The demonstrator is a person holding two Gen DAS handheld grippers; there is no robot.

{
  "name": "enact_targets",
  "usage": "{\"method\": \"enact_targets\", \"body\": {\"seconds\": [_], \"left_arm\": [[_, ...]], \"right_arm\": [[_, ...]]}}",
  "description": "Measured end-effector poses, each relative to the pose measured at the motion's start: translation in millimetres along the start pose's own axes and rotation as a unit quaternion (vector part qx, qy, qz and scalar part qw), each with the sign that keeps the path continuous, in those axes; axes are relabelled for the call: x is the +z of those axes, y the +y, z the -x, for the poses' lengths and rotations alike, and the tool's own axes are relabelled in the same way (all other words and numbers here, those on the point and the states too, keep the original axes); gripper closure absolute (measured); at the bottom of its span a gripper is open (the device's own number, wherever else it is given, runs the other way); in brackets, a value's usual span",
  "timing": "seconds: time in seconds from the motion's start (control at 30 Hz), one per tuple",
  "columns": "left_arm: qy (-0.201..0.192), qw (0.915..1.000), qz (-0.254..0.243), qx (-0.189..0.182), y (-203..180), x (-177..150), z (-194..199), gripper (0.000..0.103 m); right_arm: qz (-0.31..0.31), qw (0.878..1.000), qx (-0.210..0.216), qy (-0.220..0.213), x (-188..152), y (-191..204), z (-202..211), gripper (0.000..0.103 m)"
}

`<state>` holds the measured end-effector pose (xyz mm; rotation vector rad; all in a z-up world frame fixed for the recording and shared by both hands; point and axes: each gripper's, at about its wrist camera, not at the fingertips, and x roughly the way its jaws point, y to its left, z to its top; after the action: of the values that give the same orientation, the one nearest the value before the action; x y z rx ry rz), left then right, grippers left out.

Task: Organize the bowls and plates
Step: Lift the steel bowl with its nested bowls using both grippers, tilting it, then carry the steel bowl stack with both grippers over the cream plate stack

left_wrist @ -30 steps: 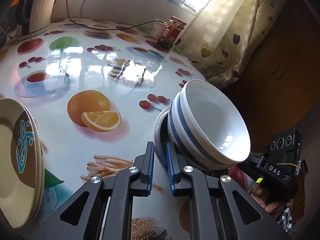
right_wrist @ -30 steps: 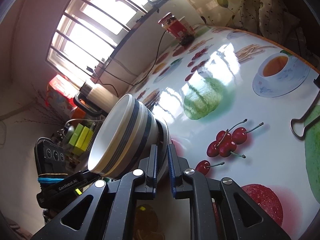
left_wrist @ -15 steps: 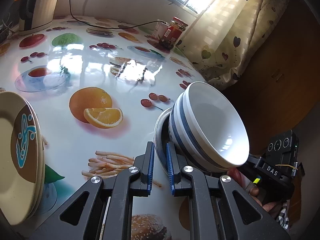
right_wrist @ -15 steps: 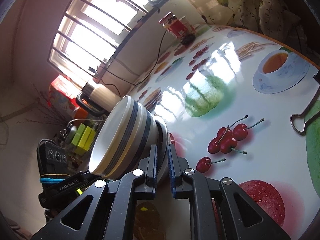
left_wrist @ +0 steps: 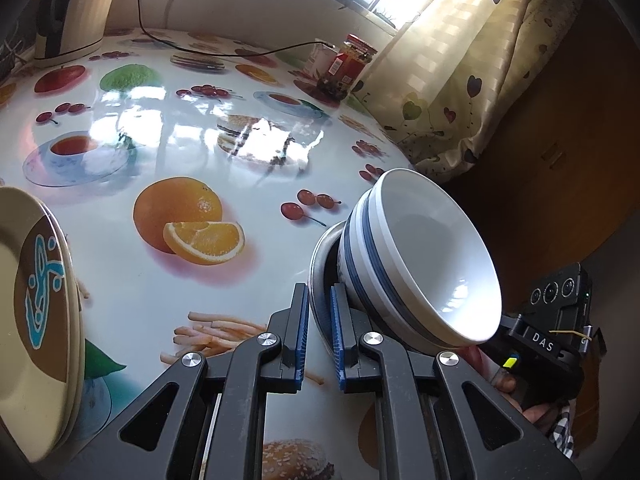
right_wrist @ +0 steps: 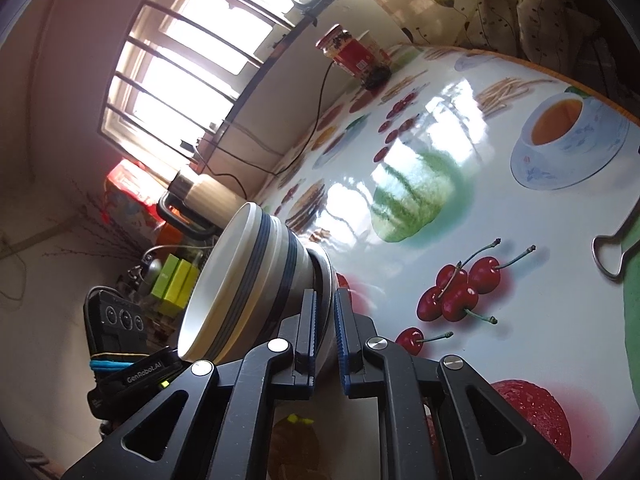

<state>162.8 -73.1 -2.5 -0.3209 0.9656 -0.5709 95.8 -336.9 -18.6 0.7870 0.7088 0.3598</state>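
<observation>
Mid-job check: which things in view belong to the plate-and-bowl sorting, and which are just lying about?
Job: stacked bowls on a plate, clamped by both grippers, left and right; beige plates.
Lying about: jar, kettle, binder clip.

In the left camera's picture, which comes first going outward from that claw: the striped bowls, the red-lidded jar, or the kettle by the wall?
1. Striped bowls, just right of the left claw, which clamps the dish under them.
2. Red-lidded jar, far across the table, upper right.
3. Kettle, far upper left; too close to the jar to call.
</observation>
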Motion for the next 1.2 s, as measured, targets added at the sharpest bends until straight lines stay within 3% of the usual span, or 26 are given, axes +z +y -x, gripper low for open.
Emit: {"method": "enact_targets", "body": {"seconds": [0.57,1.2], "left_arm": [[-0.016,0.9998,-0.003,0.008,0.1,-1.0,16.1,0.093],[-0.061,0.9977,0.000,0.032,6.9,5.4,72.6,0.093]], "right_arm": [[0.006,1.000,0.010,-0.001,0.8,12.3,0.3,0.092],[0.040,0.998,0.040,0.008,2.7,58.7,-8.7,0.092]]}}
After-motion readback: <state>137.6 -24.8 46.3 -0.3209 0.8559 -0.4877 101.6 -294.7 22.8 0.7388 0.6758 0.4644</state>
